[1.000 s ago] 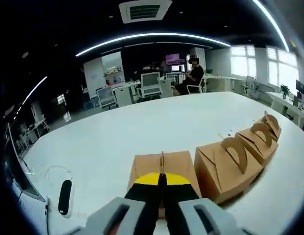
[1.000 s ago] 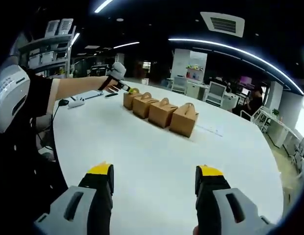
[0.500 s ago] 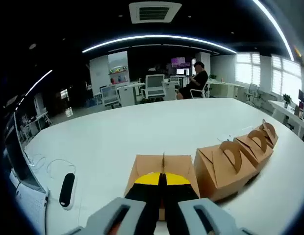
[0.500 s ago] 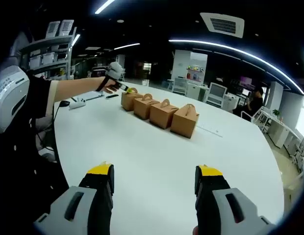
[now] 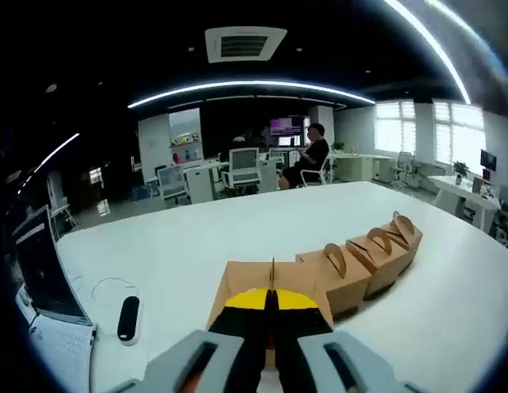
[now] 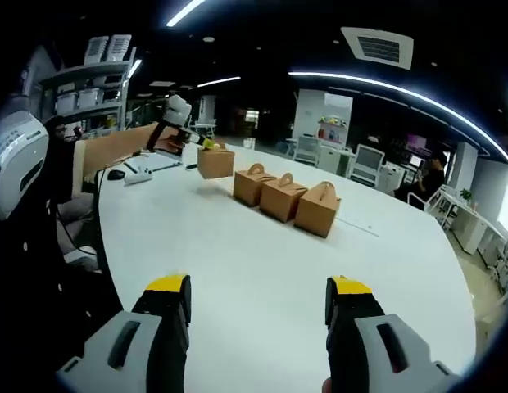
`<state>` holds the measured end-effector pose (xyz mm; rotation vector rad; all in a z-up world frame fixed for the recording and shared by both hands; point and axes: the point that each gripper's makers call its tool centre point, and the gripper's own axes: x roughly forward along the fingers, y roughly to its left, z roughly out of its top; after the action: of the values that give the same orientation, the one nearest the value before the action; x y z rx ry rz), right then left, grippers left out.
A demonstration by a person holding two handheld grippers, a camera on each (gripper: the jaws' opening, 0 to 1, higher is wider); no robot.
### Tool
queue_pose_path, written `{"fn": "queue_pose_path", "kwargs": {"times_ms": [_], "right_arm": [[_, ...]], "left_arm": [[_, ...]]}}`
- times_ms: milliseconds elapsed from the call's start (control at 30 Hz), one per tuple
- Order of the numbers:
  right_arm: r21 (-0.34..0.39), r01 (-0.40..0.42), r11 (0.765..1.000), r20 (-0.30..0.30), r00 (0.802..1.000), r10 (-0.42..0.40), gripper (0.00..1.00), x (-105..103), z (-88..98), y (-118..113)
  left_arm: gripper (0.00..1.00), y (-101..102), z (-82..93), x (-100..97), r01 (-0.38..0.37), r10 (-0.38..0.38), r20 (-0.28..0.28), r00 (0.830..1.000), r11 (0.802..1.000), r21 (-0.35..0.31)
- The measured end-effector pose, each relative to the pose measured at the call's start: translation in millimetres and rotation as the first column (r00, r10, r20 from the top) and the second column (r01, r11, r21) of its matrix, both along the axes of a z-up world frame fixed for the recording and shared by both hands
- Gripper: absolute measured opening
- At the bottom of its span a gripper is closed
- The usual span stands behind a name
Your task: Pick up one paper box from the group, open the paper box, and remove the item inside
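Observation:
My left gripper (image 5: 270,300) is shut on the upright handle of a brown paper box (image 5: 238,282), which hangs clear of the white table (image 5: 197,237). In the right gripper view that lifted box (image 6: 215,161) floats above the tabletop, held by the left gripper (image 6: 206,144) at the end of a person's outstretched arm. Three more brown boxes (image 6: 287,199) stand in a row on the table, also seen in the left gripper view as a row of boxes (image 5: 365,254) to the right. My right gripper (image 6: 258,299) is open, low over the near part of the table, holding nothing.
A laptop (image 5: 41,270), a black mouse (image 5: 128,317) and a cable lie at the table's left end. Office chairs and desks stand beyond, with a seated person (image 5: 307,157). A thin strip (image 6: 352,221) lies past the row of boxes. A shelf unit (image 6: 82,82) stands behind the arm.
The left gripper has lifted the end box off the table and away from the other three. The right gripper has stayed open and still.

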<state>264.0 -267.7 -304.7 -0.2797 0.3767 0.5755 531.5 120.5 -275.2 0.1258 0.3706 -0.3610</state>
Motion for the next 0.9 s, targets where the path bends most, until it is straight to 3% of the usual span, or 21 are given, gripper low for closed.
{"fn": "queue_pose_path", "kwargs": {"times_ms": [100,200,367,500,633,667,733,800,900], "right_arm": [[0.001,-0.011,1.0,0.006,1.0,0.011,0.67,-3,0.8,5],[0.002,-0.024,1.0,0.015,1.0,0.024,0.67,-7,2.5,10],[0.002,-0.059,0.998,0.024,0.998,0.059,0.67,-13,3.0,21],[0.003,-0.079,0.997,0.019,0.997,0.079,0.67,-17,-0.4,28],[0.004,-0.093,0.996,0.013,0.996,0.093,0.67,-21,-3.9,32],[0.006,-0.097,0.995,0.012,0.995,0.097,0.67,-22,-4.5,33],[0.009,-0.102,0.995,0.01,0.995,0.102,0.67,-23,-6.2,34],[0.012,-0.105,0.994,0.007,0.994,0.105,0.67,-23,-8.3,35],[0.018,-0.114,0.993,0.001,0.994,0.114,0.67,-23,-13.2,37]], "left_arm": [[0.04,-10,11.9,-25.6,0.063,-0.063,0.011,0.998,0.997,-0.041],[0.04,-22,17.5,-49.5,0.15,-0.15,0.016,0.989,0.988,-0.041],[0.03,-53,17.1,-94.7,0.315,-0.315,0.0,0.949,0.948,-0.049],[0.03,-77,13.4,-123.5,0.444,-0.445,-0.006,0.896,0.895,-0.046],[0.04,-100,5.5,-148.1,0.559,-0.559,-0.012,0.829,0.829,-0.032],[0.04,-103,3.9,-151.2,0.566,-0.567,-0.015,0.824,0.823,-0.037],[0.04,-114,-3.6,-161.2,0.614,-0.615,-0.031,0.788,0.788,-0.037],[0.04,-121,-10.6,-166.3,0.64,-0.641,-0.041,0.767,0.768,-0.026],[0.04,-138,-25.0,-177.8,0.701,-0.7,-0.06,0.712,0.713,-0.012]]}}
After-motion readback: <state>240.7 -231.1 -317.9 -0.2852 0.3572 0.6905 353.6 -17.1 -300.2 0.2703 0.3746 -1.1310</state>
